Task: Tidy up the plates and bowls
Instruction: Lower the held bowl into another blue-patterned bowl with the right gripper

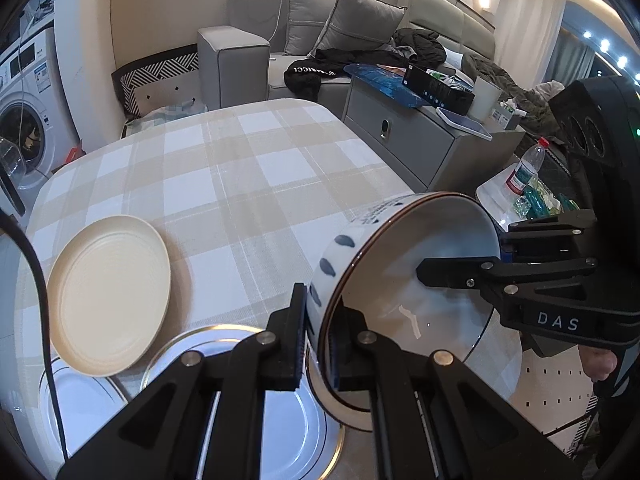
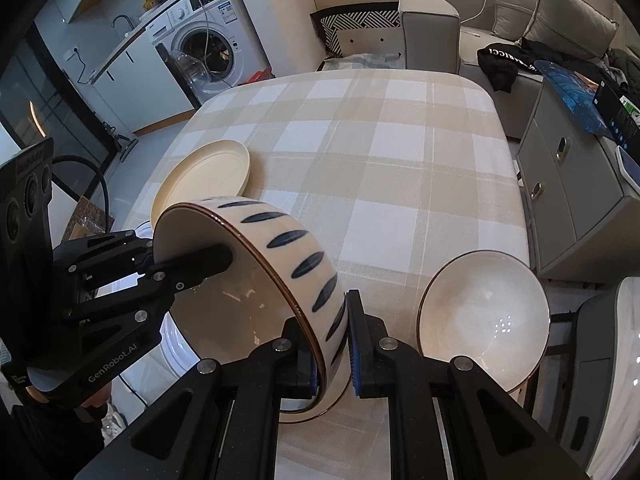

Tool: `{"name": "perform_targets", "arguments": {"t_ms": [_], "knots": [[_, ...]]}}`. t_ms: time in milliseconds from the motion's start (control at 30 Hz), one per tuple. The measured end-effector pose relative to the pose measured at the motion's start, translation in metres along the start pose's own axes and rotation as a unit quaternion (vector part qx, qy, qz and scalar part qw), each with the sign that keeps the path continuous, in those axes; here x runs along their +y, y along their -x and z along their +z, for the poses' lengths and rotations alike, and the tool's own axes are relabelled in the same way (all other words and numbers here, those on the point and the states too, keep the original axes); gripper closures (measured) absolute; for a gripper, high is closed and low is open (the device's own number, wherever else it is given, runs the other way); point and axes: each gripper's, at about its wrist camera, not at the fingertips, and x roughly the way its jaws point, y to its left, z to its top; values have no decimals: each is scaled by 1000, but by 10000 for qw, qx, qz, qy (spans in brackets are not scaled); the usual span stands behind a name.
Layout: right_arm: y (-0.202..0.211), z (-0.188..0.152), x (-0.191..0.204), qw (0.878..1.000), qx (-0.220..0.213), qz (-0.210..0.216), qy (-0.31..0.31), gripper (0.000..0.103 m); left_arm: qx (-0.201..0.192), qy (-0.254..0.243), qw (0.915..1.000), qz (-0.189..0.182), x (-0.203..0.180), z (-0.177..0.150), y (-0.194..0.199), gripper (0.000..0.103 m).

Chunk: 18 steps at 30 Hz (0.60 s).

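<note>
- Blue-striped ceramic bowl [image 2: 280,280] sits centre-left of the right wrist frame, off the table [image 2: 380,160].
- Left gripper [image 1: 316,344] and right gripper [image 2: 334,344] each pinch opposite rim walls.
- Keep both clamps level; head for the white bowl [image 2: 484,320] at lower right and lower gently.

Checked cloth [image 1: 224,184] on bench; grey sofa [image 1: 248,52] w/ cushions behind; washing machine [image 2: 208,48] far left; water bottle [image 1: 526,168] right.
</note>
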Motion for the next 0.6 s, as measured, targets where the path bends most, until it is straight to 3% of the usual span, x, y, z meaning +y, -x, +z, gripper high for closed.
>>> {"name": "perform_targets", "arguments": {"t_ms": [333,600], "knots": [[-18,-23,8,9991,400,148,-46,92,302,104,9995,-24,0,-28,-3,97],[-32,-25,0,9978,602,219,-146,92,521,117,9985,-158,2,-31,-16,97]]}}
